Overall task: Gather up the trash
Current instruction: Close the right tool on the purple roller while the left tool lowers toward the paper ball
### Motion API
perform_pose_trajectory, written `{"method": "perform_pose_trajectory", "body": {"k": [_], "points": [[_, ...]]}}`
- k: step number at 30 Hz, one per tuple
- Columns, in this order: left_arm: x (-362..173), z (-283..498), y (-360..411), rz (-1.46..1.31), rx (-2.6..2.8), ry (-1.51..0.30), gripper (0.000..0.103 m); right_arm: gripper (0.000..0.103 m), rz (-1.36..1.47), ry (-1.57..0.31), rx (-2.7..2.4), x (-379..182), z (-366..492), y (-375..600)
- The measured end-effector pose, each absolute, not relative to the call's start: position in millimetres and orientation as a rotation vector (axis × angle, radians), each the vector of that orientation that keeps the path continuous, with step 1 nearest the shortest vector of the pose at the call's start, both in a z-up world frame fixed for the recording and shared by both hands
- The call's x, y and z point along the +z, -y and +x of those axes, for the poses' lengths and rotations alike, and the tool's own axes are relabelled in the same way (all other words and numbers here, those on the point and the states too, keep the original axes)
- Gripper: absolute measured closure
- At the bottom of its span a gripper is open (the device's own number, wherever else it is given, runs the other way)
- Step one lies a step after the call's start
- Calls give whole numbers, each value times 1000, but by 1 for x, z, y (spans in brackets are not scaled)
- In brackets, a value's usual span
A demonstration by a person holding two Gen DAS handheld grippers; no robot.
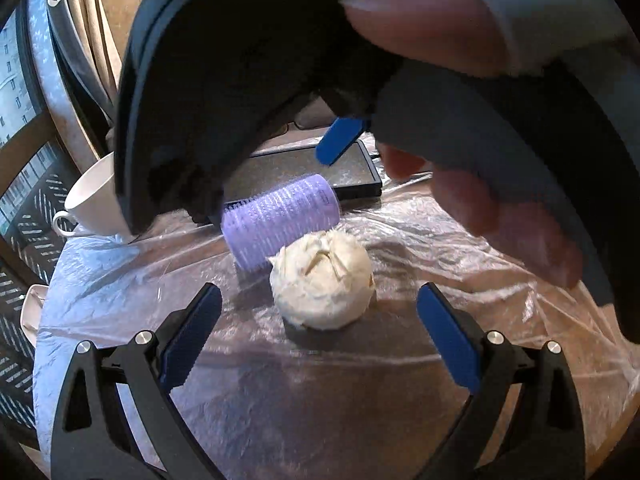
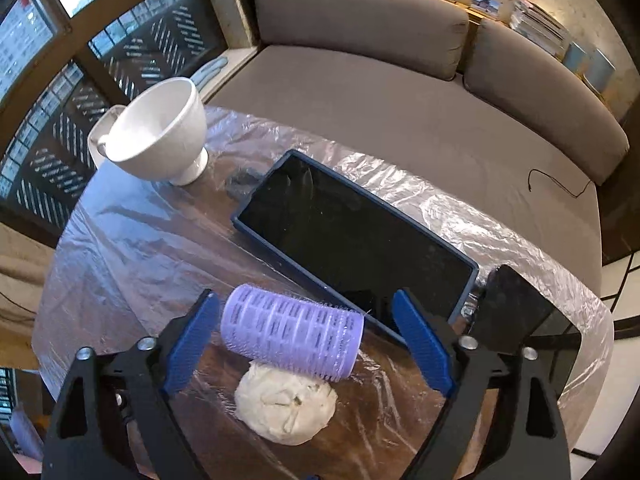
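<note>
A crumpled white paper ball [image 1: 322, 284] lies on the plastic-covered table [image 1: 280, 400], touching a lilac hair roller [image 1: 280, 220] just behind it. My left gripper [image 1: 320, 294] is open, its blue pads either side of the ball and clear of it. My right gripper [image 1: 256, 188], held by a hand, hangs over the roller from above. In the right wrist view the right gripper [image 2: 304, 304] is open and straddles the roller [image 2: 292, 332] lengthwise, with a gap at each pad. The paper ball [image 2: 286, 404] sits just below the roller.
A white footed cup [image 2: 160, 128] stands at the table's far left. A dark tablet [image 2: 352, 240] lies behind the roller, with a black phone [image 2: 516, 308] to its right. A grey sofa [image 2: 400, 100] is beyond the table. Windows are on the left.
</note>
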State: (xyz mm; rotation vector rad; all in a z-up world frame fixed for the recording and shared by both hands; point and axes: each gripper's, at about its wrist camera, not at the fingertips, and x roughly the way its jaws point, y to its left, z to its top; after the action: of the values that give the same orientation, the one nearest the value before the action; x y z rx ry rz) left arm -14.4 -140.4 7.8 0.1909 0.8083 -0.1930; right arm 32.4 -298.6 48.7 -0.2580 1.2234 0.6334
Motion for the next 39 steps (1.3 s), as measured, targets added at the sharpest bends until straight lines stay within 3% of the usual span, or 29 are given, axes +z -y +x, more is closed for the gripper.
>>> {"method": "perform_pose_trajectory", "body": {"k": [3,6,8,9,12,15,16,18,19,21,23,25,27,30,32,33,39], "points": [[9,-8,137,158,-205,-809,9,32,-218,-1233,666,51,33,303],[9,-1,139,155,-247,-807,26,37,-186,-1228,675,53,34,308],[9,0,140,156,-268,-813,46,39,-176,-1217,668,53,35,311],[10,2,140,158,-269,-813,49,49,-171,-1209,667,54,35,313],[11,2,135,141,-296,-812,52,58,-155,-1190,673,58,34,317],[14,-2,129,131,-312,-806,55,57,-171,-1191,673,57,31,316],[14,-2,127,134,-317,-806,61,51,-174,-1192,673,57,31,315],[16,-5,125,142,-328,-810,61,33,-205,-1178,629,57,28,315],[16,-7,124,147,-333,-814,61,29,-221,-1165,617,58,26,314],[17,-11,125,156,-323,-812,59,28,-227,-1163,612,57,22,314],[17,-8,125,150,-306,-815,42,27,-210,-1177,589,55,21,316],[18,-6,125,147,-299,-808,32,25,-180,-1201,575,52,23,319],[18,-5,125,164,-301,-798,29,24,-133,-1248,584,47,27,320],[18,-3,130,172,-304,-800,29,24,-80,-1291,600,43,29,323],[19,-1,131,185,-307,-802,29,30,-43,-1309,624,40,31,325],[19,-1,132,191,-310,-804,29,38,-20,-1314,642,40,31,326],[21,-1,143,189,-328,-833,29,45,-24,-1249,597,51,27,339]]}}
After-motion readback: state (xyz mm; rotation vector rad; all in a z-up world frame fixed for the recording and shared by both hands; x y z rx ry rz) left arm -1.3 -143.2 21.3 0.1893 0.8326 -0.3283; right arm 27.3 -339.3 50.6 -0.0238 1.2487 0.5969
